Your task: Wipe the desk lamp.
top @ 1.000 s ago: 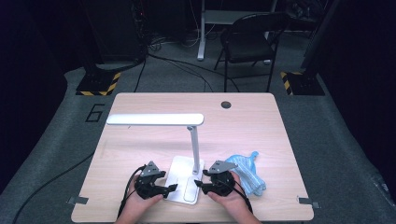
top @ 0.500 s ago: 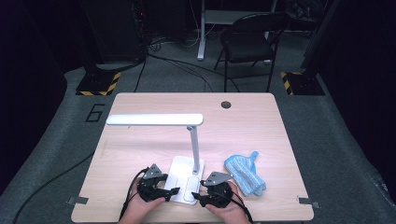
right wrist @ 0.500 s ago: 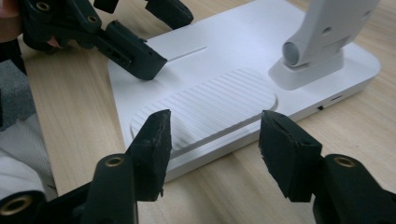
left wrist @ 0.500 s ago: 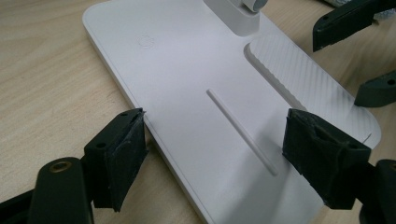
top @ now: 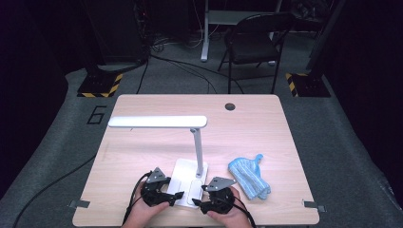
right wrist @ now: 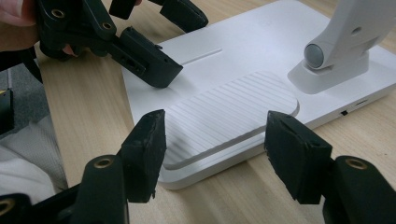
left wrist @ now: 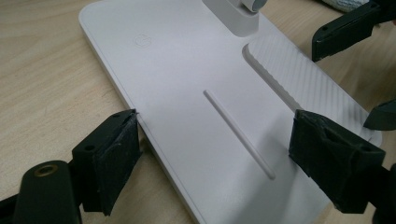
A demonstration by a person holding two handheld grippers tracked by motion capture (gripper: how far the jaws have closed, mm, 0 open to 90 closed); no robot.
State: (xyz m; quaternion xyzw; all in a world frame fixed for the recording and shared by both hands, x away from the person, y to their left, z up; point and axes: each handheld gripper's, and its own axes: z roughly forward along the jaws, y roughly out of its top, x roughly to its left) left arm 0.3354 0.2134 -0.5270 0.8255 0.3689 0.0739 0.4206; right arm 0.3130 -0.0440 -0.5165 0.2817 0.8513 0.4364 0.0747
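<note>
A white desk lamp stands near the table's front edge, with a flat base (top: 186, 176), an upright arm (top: 198, 149) and a long horizontal head (top: 157, 121). My left gripper (top: 176, 198) is open at the base's front left corner. In the left gripper view its jaws straddle the base (left wrist: 187, 79), one pad (left wrist: 114, 151) at the left edge. My right gripper (top: 197, 200) is open at the base's front right, facing the ribbed pad (right wrist: 229, 112); the left gripper (right wrist: 140, 51) rests opposite on the base.
A light blue knitted cloth (top: 248, 178) lies just right of the lamp base. The wooden table (top: 266, 128) has a round cable hole (top: 230, 106) at the back. A black chair (top: 252, 42) stands beyond the table.
Both grippers drew back toward the front edge and closed in on the lamp base. The right gripper moved left, away from the blue cloth.
</note>
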